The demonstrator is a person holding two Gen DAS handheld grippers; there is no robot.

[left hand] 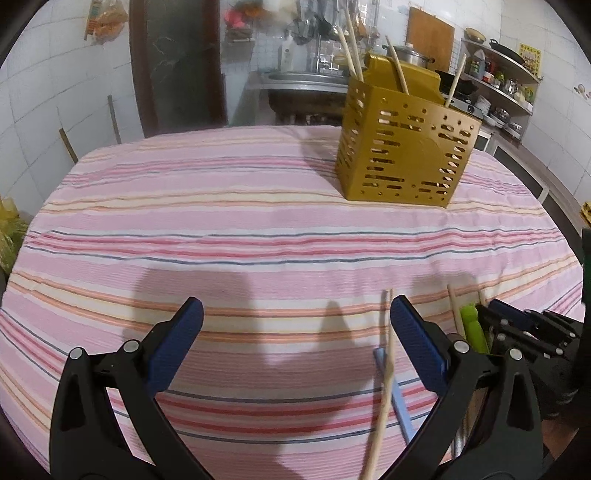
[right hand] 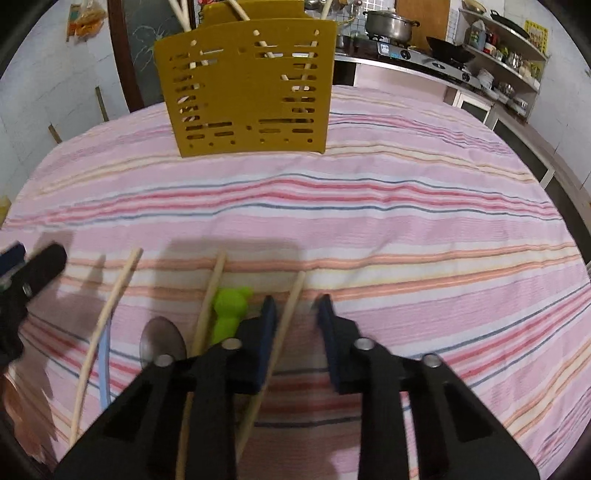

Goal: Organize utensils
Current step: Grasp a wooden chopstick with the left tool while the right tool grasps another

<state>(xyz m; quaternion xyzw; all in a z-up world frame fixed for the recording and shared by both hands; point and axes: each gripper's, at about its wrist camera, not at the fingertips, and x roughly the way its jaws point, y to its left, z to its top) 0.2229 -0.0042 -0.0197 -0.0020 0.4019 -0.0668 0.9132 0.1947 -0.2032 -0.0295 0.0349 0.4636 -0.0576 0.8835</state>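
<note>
A gold slotted utensil holder [left hand: 402,147] [right hand: 247,92] stands on the far part of the striped cloth with several chopsticks in it. Loose on the cloth lie chopsticks [right hand: 107,325], a metal spoon [right hand: 162,339], a green-handled piece [right hand: 229,314] and a pale blue handle [right hand: 105,369]. My right gripper [right hand: 297,301] is low over them, its jaws a narrow gap apart. One chopstick [right hand: 291,295] runs between them against the left pad, clear of the right pad. My left gripper [left hand: 295,306] stands wide open, with a chopstick [left hand: 386,369] and the blue handle [left hand: 393,395] near its right finger.
The cloth-covered table [left hand: 221,221] ends at its far edge before a sink [left hand: 295,79]. A stove with a pot [right hand: 391,26] and shelves of dishes [right hand: 509,62] stand at the back right. In the right wrist view the left gripper's finger [right hand: 40,269] shows at the left edge.
</note>
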